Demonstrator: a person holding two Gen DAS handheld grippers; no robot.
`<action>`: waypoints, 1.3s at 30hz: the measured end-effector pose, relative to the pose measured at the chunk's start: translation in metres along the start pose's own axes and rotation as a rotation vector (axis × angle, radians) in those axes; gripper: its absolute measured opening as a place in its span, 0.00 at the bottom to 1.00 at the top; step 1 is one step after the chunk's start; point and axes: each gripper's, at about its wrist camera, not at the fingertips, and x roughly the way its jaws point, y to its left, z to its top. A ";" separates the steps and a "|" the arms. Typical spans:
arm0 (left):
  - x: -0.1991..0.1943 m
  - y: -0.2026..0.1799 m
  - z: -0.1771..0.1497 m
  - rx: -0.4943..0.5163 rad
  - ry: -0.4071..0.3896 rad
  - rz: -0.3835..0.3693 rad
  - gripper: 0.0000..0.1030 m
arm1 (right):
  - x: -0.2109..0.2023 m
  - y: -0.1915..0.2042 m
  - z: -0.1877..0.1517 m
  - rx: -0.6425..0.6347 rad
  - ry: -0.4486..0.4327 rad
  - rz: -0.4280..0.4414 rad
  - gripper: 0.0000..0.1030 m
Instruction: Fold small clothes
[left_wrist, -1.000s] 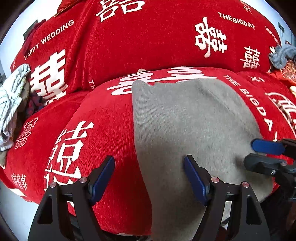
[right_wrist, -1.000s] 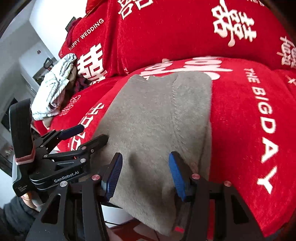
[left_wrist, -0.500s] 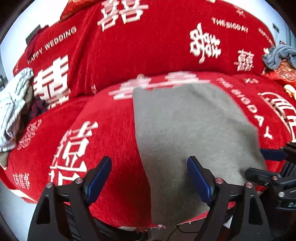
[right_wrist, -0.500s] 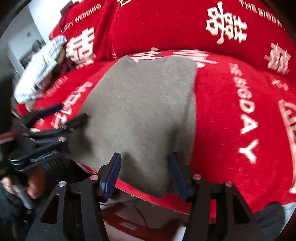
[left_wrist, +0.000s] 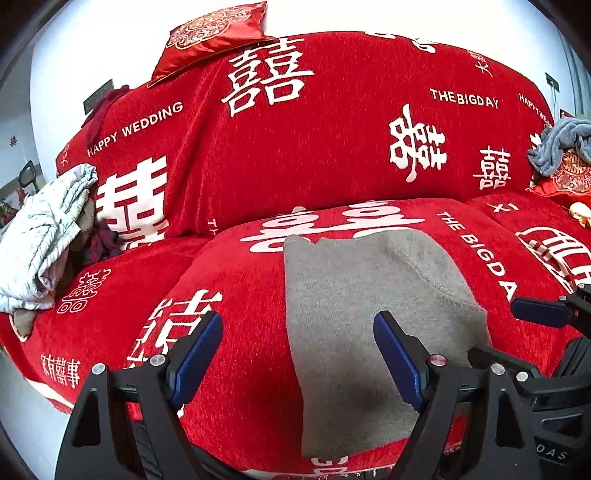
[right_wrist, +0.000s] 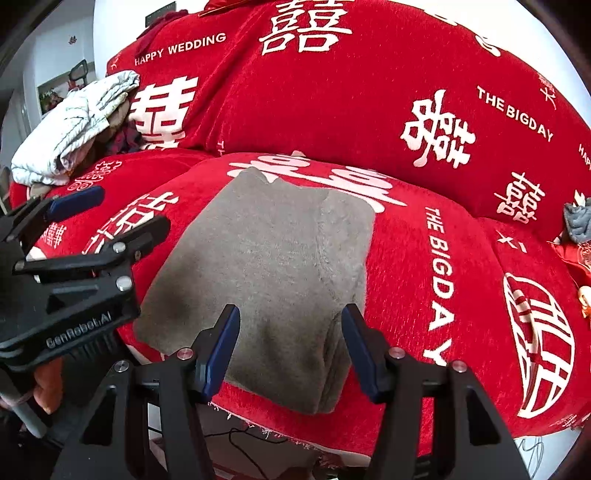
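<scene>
Right wrist view: the folded grey garment (right_wrist: 273, 273) lies at the red sofa cushion's (right_wrist: 461, 314) front edge, both the left tool (left_wrist: 295, 354) and right tool (right_wrist: 290, 347) spread apart, clear above it; any next fold should align edges squarely.

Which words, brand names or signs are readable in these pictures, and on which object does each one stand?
"HAPPY WEDDING": red sofa cover, backrest, left part.
"THE BIGDAY": same cover, on the backrest at right and again on the seat cushion beside the grey garment.
"GenRobot.AI": body of the left gripper, seen from the right wrist.
"DAS": partial letters on the right gripper, rest cut off.
Large white Chinese wedding characters: all over the cover.
Small characters at the cover's lower left: too small to read.
</scene>
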 end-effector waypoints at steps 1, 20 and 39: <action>-0.001 0.000 0.000 -0.006 -0.008 0.004 0.82 | 0.000 -0.001 0.001 0.006 0.001 -0.006 0.59; 0.000 -0.013 -0.010 0.035 0.043 0.034 0.82 | 0.003 0.005 -0.004 0.031 0.018 -0.047 0.59; 0.006 -0.001 -0.013 -0.027 0.129 0.038 0.82 | -0.001 0.014 -0.006 0.010 0.013 -0.046 0.59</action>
